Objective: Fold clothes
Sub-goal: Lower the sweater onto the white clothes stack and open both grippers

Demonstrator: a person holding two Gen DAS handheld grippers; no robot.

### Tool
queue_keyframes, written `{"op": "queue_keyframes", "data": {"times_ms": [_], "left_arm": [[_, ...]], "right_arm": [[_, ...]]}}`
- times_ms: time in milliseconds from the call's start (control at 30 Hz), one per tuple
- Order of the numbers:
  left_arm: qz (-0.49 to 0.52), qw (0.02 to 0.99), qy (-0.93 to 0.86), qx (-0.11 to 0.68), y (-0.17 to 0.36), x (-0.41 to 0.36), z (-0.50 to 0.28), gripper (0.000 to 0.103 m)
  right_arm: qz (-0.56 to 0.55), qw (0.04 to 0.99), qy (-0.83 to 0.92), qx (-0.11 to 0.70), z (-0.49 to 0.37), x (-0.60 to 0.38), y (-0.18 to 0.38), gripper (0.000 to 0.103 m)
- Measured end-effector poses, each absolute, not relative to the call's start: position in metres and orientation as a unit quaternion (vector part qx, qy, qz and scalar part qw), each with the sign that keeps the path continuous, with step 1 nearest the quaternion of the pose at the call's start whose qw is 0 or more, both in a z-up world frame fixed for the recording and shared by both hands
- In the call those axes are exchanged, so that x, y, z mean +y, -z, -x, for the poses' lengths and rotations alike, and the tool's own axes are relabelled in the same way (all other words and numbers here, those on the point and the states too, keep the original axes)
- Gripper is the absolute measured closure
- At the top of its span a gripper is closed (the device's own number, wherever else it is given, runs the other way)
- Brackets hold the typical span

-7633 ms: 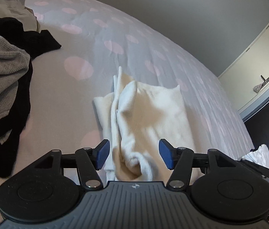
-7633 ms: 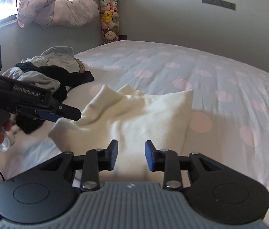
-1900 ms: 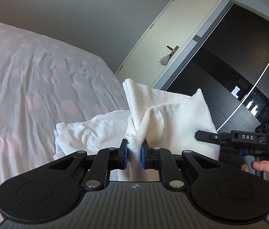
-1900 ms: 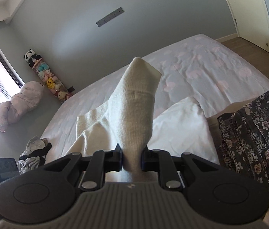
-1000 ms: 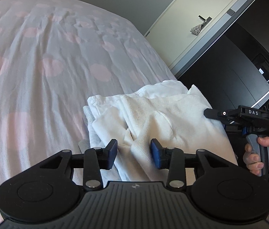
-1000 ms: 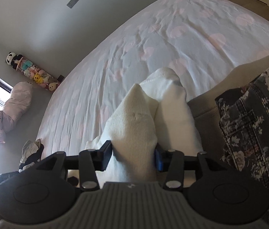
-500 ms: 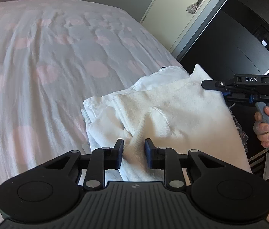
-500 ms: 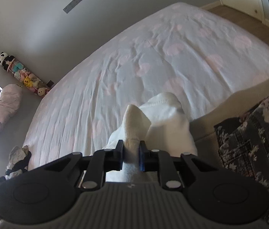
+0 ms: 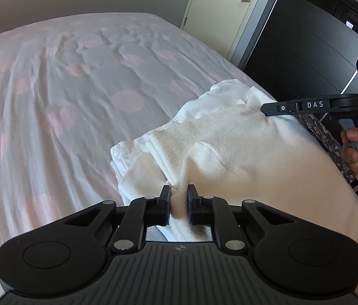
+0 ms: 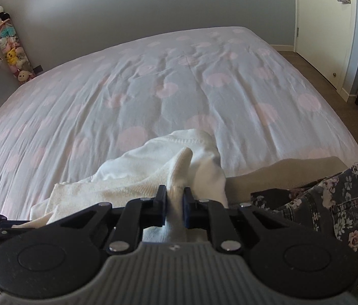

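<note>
Pinching both ends of the cream knit garment: left tool is closing on a bunched fold, fabric pressed between the pads; right tool is clamped on the far-right corner. Best to move both together, keep the span taut, and not tug so the folds don't slip. Garment lies folded on white clothes at the bed edge, beside floral jeans. Soft, ribbed, lumpy at the near corner.
</note>
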State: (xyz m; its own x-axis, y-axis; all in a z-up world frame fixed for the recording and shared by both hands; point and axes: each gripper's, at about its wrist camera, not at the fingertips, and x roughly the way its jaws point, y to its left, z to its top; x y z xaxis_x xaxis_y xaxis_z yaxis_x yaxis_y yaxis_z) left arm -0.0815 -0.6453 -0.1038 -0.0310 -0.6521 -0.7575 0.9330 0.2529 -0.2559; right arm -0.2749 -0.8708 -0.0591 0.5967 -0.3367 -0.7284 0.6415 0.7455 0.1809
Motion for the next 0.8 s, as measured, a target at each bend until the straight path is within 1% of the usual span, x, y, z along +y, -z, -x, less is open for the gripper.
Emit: {"op": "queue_keyframes", "data": {"times_ms": [133,200,233,267,500,633,733,767,800], "left_arm": [[-0.172,0.675,0.584,0.416,0.102,-0.645,0.082,0.091],[-0.166,0.677,0.585,0.415,0.096,-0.639,0.082,0.088],[-0.161,0.679,0.584,0.415,0.093,-0.636,0.082,0.087],[-0.157,0.682,0.583,0.413,0.089,-0.631,0.082,0.084],[-0.147,0.681,0.605,0.385,0.055,-0.593,0.105,0.084],[-0.149,0.662,0.637,0.366,0.04,-0.574,0.134,0.084],[-0.159,0.652,0.647,0.362,0.04,-0.563,0.154,0.084],[-0.16,0.648,0.65,0.365,0.042,-0.561,0.158,0.083],[-0.159,0.644,0.651,0.369,0.044,-0.559,0.161,0.08]], "right_arm": [[-0.217,0.863,0.291,0.352,0.275,-0.866,0.054,0.087],[-0.215,0.867,0.296,0.339,0.28,-0.861,0.044,0.078],[-0.213,0.869,0.299,0.33,0.285,-0.859,0.038,0.075],[-0.212,0.871,0.304,0.321,0.291,-0.856,0.031,0.074],[-0.192,0.882,0.306,0.304,0.345,-0.809,0.005,0.074],[-0.198,0.88,0.311,0.298,0.384,-0.769,0.009,0.074],[-0.224,0.877,0.313,0.286,0.413,-0.744,0.02,0.074],[-0.236,0.875,0.315,0.281,0.422,-0.738,0.025,0.07],[-0.253,0.872,0.316,0.275,0.431,-0.734,0.032,0.065]]}}
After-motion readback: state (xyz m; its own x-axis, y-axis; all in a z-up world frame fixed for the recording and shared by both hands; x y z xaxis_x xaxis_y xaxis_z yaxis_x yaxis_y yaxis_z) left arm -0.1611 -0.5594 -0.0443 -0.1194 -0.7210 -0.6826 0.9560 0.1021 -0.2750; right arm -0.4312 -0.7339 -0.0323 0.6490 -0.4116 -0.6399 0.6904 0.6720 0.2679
